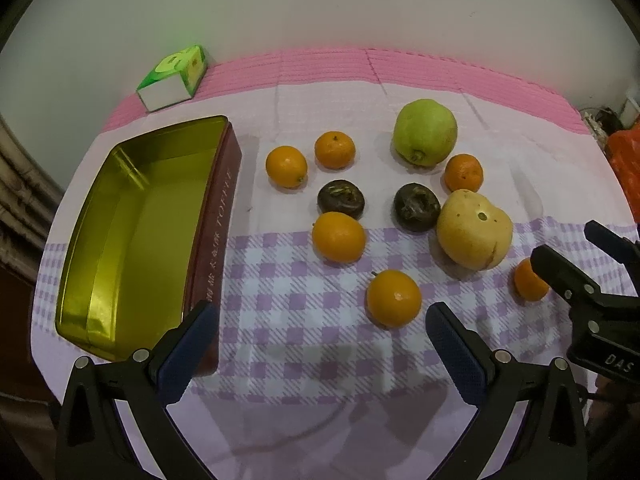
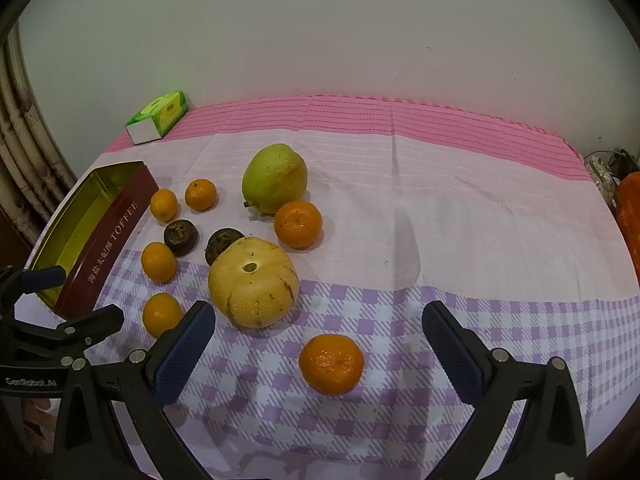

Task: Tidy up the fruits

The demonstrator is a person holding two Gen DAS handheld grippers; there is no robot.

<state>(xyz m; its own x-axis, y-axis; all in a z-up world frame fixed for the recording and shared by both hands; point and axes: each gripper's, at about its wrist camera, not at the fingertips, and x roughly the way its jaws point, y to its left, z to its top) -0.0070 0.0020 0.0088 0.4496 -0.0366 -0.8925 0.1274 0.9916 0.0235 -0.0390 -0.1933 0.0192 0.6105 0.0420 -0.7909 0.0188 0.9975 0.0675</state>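
An empty gold-lined toffee tin (image 1: 132,232) lies at the left, also in the right wrist view (image 2: 76,232). Several oranges, a green pear (image 1: 425,132), a yellow melon (image 1: 474,230) and two dark mangosteens (image 1: 341,198) lie on the cloth. My left gripper (image 1: 320,344) is open and empty, just short of an orange (image 1: 394,298). My right gripper (image 2: 320,348) is open and empty, with an orange (image 2: 331,364) between its fingers' line, untouched. The right gripper also shows in the left wrist view (image 1: 576,256).
A green tissue box (image 1: 174,78) stands at the back left by the wall. A checked cloth (image 2: 440,240) covers the table. An orange object (image 2: 630,216) sits off the right edge. A curtain (image 2: 24,152) hangs at the left.
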